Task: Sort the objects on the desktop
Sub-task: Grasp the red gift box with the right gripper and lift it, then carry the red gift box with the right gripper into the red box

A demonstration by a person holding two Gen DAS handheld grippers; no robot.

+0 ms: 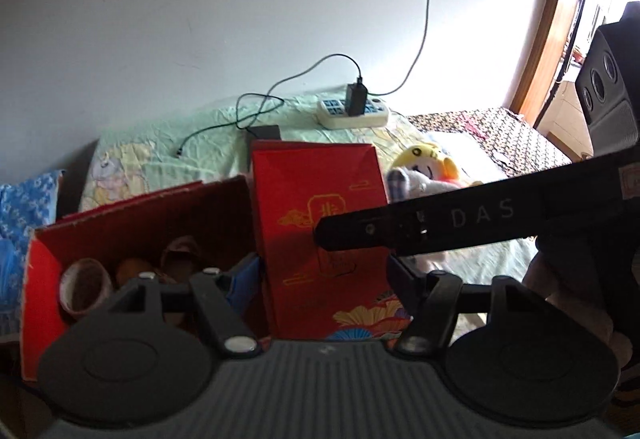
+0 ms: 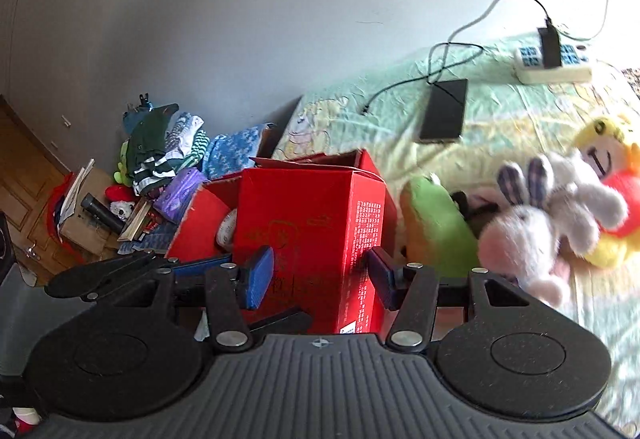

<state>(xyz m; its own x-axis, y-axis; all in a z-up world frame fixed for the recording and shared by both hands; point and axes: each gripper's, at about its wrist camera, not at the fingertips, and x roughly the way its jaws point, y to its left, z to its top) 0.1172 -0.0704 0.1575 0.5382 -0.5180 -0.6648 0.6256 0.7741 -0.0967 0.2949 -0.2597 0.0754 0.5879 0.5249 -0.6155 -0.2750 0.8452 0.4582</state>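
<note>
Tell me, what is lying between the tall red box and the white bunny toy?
A green plush toy lies between the tall red cardboard box and the white plush bunny, seen in the right wrist view.

Blurred: white-and-pink plush rabbit [image 2: 532, 235], green plush toy [image 2: 440, 227]. Half hidden behind open red cardboard box [image 1: 320, 239]: black flat slab [image 1: 264, 132]. Indistinct in box shadow: brownish round objects [image 1: 134, 269]. Cut off at edge: black speaker [image 1: 608, 99].
</note>
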